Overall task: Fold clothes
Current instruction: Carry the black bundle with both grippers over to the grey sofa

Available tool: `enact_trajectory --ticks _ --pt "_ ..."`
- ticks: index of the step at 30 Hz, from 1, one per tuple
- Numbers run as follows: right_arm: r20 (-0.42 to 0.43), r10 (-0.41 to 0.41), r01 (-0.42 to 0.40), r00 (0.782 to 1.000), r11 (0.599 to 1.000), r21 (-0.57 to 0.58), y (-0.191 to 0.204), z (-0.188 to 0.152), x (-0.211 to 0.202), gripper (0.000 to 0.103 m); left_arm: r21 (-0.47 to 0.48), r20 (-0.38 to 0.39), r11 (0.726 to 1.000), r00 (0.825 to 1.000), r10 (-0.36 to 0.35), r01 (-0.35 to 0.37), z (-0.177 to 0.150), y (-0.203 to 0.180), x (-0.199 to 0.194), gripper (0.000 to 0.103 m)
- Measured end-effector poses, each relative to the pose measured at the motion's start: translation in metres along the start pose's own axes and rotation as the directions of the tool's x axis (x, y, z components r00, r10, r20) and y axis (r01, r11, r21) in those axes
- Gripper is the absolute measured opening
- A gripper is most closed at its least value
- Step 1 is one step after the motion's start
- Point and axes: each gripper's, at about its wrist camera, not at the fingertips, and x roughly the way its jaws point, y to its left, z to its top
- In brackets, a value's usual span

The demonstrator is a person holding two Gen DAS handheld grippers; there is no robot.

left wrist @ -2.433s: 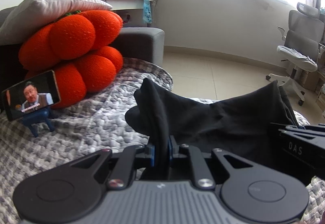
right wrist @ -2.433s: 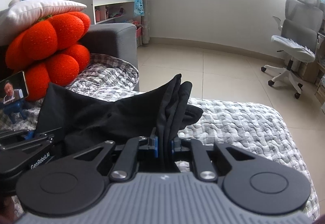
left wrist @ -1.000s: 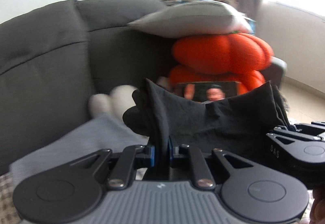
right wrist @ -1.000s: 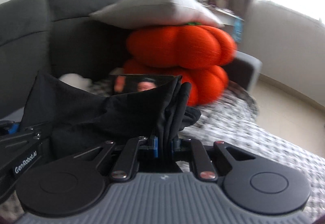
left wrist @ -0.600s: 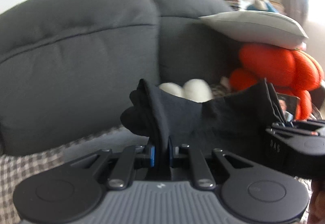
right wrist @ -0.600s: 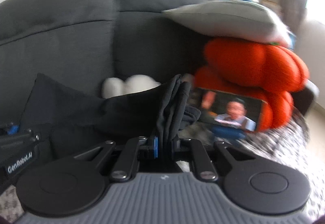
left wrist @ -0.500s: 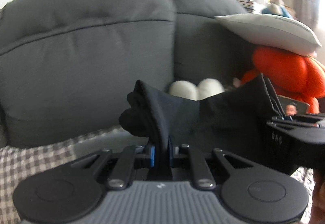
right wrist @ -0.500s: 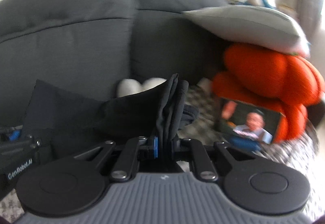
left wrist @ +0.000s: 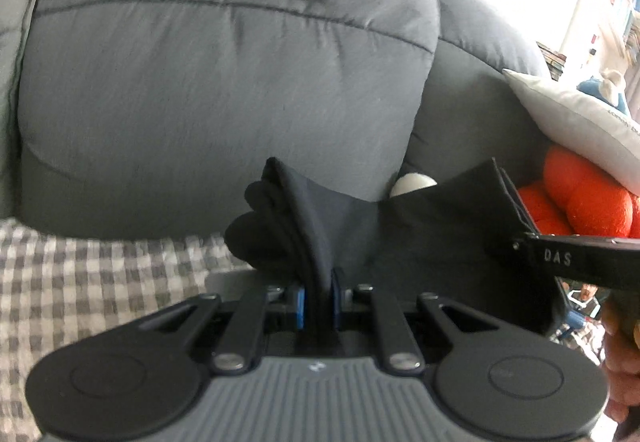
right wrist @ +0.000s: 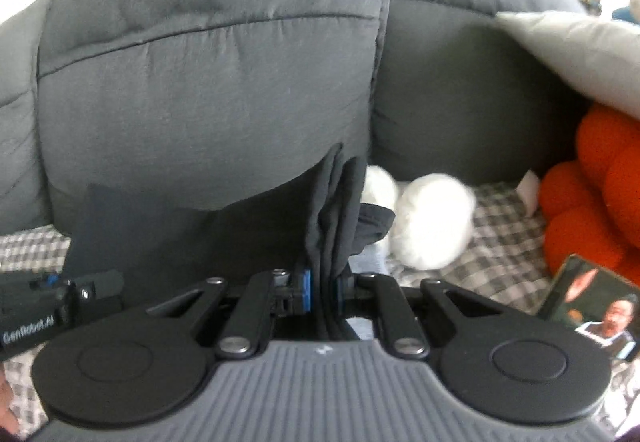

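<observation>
Black garment (left wrist: 432,238), bunched into several layers at each end, hangs in the air between the two tools, stretched as a short dark band. The left gripper (left wrist: 318,298) is clenched on one gathered end, with the cloth rising straight ahead of its fingers and trailing off to its right toward the right gripper (right wrist: 326,292), which pinches the other end and has the band running off to its left. The stacked layers in each pinch suggest the piece is already doubled over, though I cannot tell how many folds it carries. It lies on nothing yet, so at the least it remains to be set down flat. Beyond both grippers stands the grey sofa back (left wrist: 224,81); below them is a checked blanket (left wrist: 80,282). Ahead and right of the right gripper sit a white plush (right wrist: 428,226), orange cushions (right wrist: 592,201) and a phone (right wrist: 592,314).
</observation>
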Motion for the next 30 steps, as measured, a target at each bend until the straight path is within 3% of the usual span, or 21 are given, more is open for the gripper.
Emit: enact_trajectory --ticks 3,9,15,17,19,24,30 --pt "-0.027 0.013 -0.013 1.000 1.000 -0.002 -0.004 -0.001 0.012 0.013 -0.041 -0.031 0.999 0.999 -0.031 0.030 0.000 0.005 0.006 0.012" --pt "-0.080 0.034 -0.035 0.996 0.999 -0.009 -0.011 -0.004 0.037 0.013 -0.029 -0.035 1.000 0.999 -0.007 0.006 -0.010 0.004 0.023 0.014" --pt "-0.048 0.038 -0.038 0.998 0.999 0.017 -0.020 -0.018 0.051 0.014 -0.030 -0.022 0.999 0.999 -0.023 0.023 -0.017 0.013 0.027 0.023" --pt "-0.030 0.028 -0.027 0.999 0.999 0.019 -0.022 -0.022 0.049 0.022 -0.032 -0.023 0.999 0.999 -0.038 0.037 -0.017 0.015 0.027 0.023" --pt "-0.009 0.011 -0.011 1.000 0.999 0.031 -0.027 -0.026 0.046 0.036 -0.027 -0.020 0.999 0.999 -0.046 0.045 -0.016 0.017 0.026 0.026" --pt "0.070 -0.087 0.084 0.994 0.995 0.044 -0.028 -0.034 0.031 0.039 -0.029 -0.013 0.999 0.999 -0.036 0.036 -0.017 0.022 0.019 0.036" --pt "0.175 -0.210 0.206 0.962 0.978 0.042 0.003 -0.039 0.014 0.040 -0.038 0.014 0.999 1.000 0.017 -0.016 -0.013 0.031 -0.003 0.040"
